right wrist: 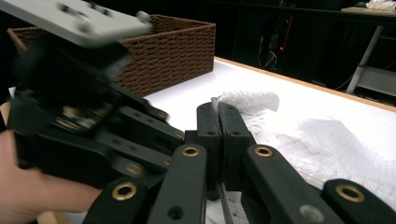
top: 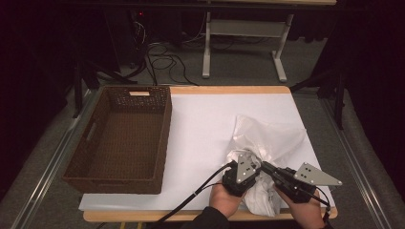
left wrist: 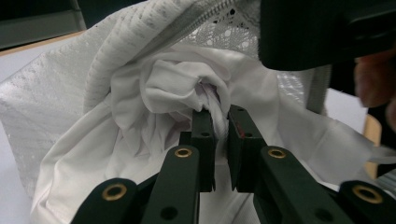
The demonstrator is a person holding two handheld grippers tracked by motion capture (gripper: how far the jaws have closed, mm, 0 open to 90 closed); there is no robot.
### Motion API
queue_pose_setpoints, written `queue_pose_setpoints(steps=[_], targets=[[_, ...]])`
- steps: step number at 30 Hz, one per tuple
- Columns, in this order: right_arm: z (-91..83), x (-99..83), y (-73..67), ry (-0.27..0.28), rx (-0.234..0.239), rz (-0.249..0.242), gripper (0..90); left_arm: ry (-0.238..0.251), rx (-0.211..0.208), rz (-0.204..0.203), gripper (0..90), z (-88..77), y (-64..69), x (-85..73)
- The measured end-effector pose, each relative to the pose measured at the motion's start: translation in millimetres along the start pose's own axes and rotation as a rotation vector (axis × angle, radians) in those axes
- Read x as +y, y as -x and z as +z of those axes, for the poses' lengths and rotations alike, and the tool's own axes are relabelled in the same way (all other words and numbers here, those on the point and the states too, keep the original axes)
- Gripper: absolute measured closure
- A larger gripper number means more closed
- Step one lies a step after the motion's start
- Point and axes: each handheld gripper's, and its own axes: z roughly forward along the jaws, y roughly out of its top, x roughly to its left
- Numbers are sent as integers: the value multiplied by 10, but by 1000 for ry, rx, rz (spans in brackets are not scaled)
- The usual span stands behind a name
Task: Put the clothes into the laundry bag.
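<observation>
A crumpled white garment (top: 274, 133) with a lace panel and a zip lies on the right half of the white-covered table (top: 205, 124). In the left gripper view my left gripper (left wrist: 219, 116) is shut on a twisted fold of the garment's (left wrist: 154, 88) smooth inner cloth. My right gripper (right wrist: 218, 109) is shut on a thin edge of the lace garment (right wrist: 322, 140), with the zip running down between its jaws. In the high view both grippers meet at the garment's near end, the left gripper (top: 252, 160) close beside the right gripper (top: 265, 167).
A brown wicker basket (top: 165, 138) stands on the left side of the table, with nothing inside it; its wall (right wrist: 173, 51) rises behind my left gripper's body. The table's front edge runs just under both hands. Cables and a desk frame lie on the floor beyond.
</observation>
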Motion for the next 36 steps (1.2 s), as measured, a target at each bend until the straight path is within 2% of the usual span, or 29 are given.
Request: queue_pose_setpoints(steps=[1,4,7,8,9,11,13,16,21,23,25,27,32,34,36], targets=[[-2,0,0,-2,0,3,900,-10,3,3,821,30,-7,-3],[-13,4,-1,2,12,12,900,-26,17,-24,813,131,-54,-17],[-14,8,-7,7,14,2,900,-21,29,-33,793,156,-70,-13],[-17,8,-7,4,7,9,900,-17,40,-36,756,145,-68,-13],[-20,9,1,5,5,10,900,-6,53,-38,665,117,-66,-17],[-30,7,19,9,0,9,900,32,43,-61,512,33,-73,-24],[-36,5,23,8,-2,13,900,60,46,-67,428,-62,-78,-26],[-36,6,24,7,-7,14,900,75,47,-74,274,-242,-111,-48],[-28,7,20,3,-13,0,900,73,48,-118,168,-499,-181,-184],[-19,3,19,1,-16,-1,900,53,43,-111,141,-533,-160,-286],[-15,-6,15,-8,-18,4,900,18,20,-115,101,-515,-128,-396],[-9,-7,16,-9,-19,-4,900,-20,9,-99,87,-474,-91,-445],[-2,-15,11,-13,-14,-4,900,-156,-37,-79,110,-234,10,-530],[4,-19,8,-14,-11,-8,900,-166,-41,-90,205,-185,15,-554],[9,-21,-1,-15,-10,-9,900,-167,-42,-95,380,-166,19,-552]])
